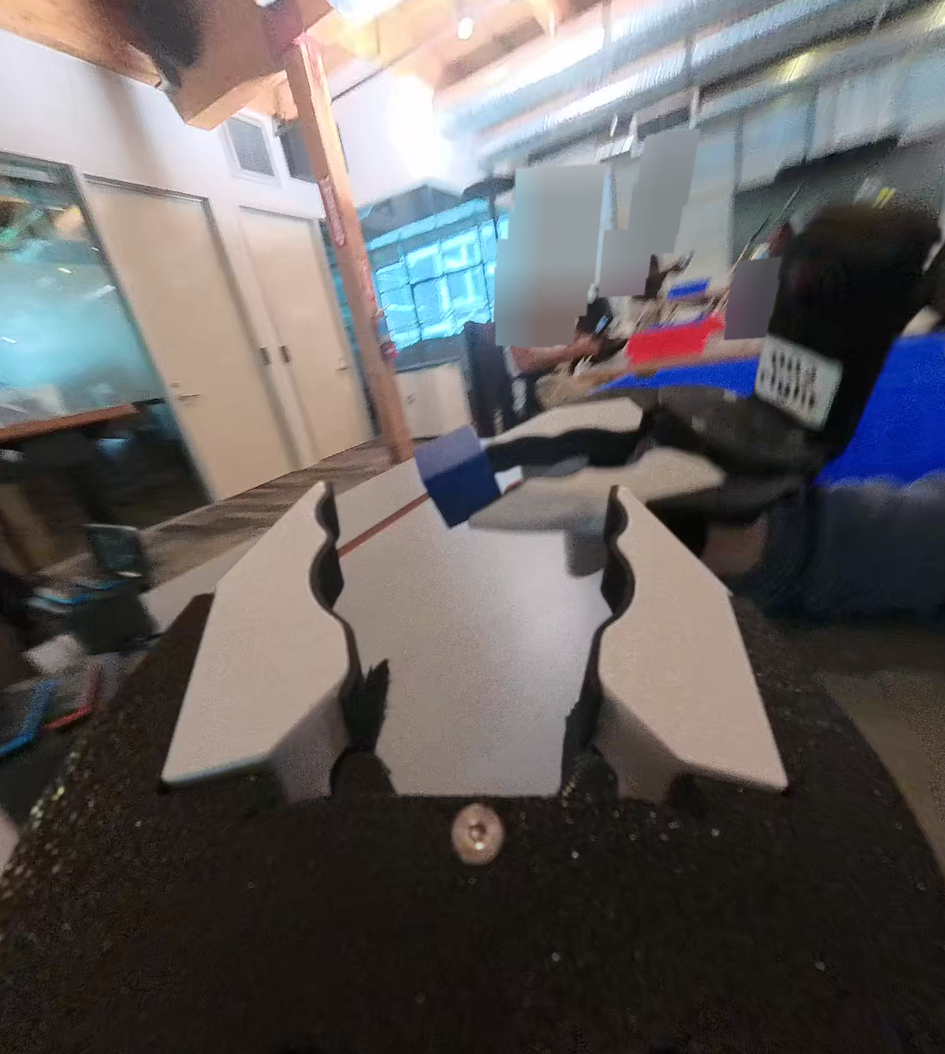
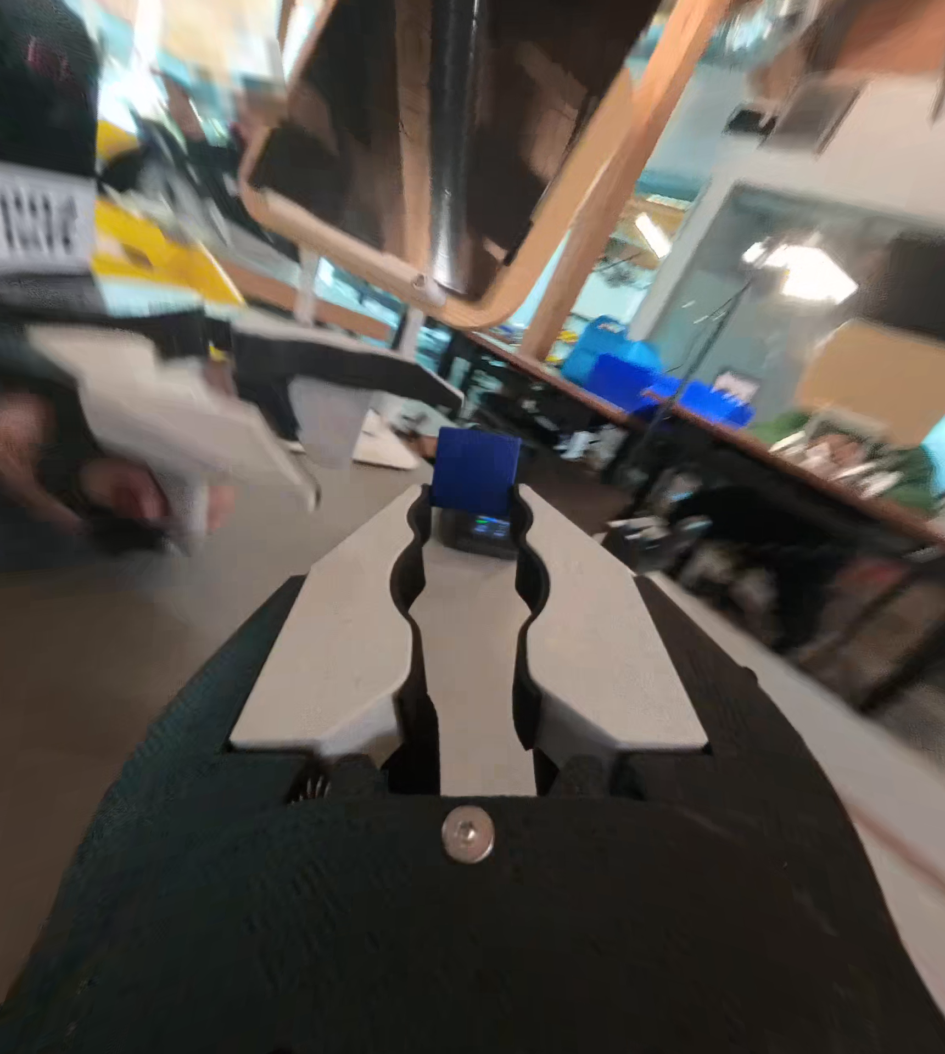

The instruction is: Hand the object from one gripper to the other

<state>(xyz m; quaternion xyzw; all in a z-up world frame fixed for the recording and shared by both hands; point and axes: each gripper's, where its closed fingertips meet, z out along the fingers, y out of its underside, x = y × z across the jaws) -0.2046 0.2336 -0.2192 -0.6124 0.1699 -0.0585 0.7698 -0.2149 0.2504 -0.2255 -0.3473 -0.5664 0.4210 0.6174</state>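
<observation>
1. The small dark-blue rigid cube (image 2: 475, 476) sits clamped at the tips of the right gripper (image 2: 473, 502).
2. The left gripper (image 1: 473, 513), jaws apart and empty, waits just beside the cube.
3. Judgement: light, stiff, smooth-faced; take its exposed flat faces.

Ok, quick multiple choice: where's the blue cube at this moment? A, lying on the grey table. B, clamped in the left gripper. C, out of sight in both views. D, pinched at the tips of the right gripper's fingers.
D: the blue cube sits pinched at the tips of the right gripper, while the left gripper is wide open with nothing between its fingers.
</observation>
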